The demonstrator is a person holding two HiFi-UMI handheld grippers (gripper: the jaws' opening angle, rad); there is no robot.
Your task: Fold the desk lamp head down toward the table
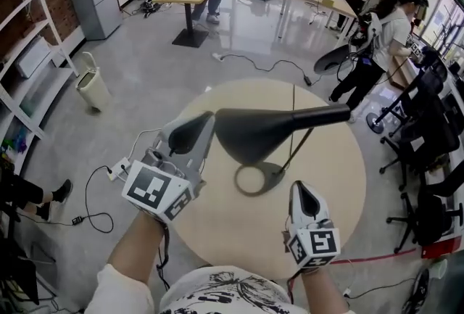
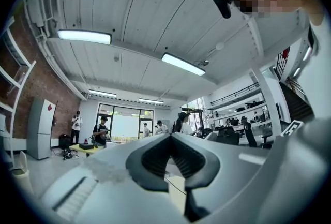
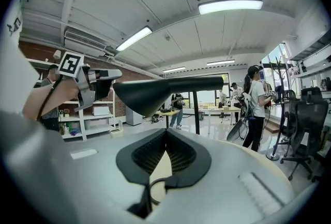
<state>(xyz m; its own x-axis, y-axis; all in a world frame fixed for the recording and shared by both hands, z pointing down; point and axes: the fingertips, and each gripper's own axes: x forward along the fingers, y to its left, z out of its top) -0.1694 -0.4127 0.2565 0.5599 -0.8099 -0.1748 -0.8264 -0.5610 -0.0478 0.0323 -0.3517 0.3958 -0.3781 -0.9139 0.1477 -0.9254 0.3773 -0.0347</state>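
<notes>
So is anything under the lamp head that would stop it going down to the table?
Only the lamp's own ring base lies on the table below the lamp head. The right gripper sits low beside that base, so it could be close.

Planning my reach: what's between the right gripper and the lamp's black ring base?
Nothing but bare round beige tabletop; the head view shows it separating the right gripper from the black ring-shaped lamp base.

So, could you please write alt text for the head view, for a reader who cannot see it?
A black desk lamp stands on a round beige table, its head level above its ring base. The left gripper, jaws shut, hovers beside the head's wide end; the right gripper, also shut, is low near the base.
</notes>
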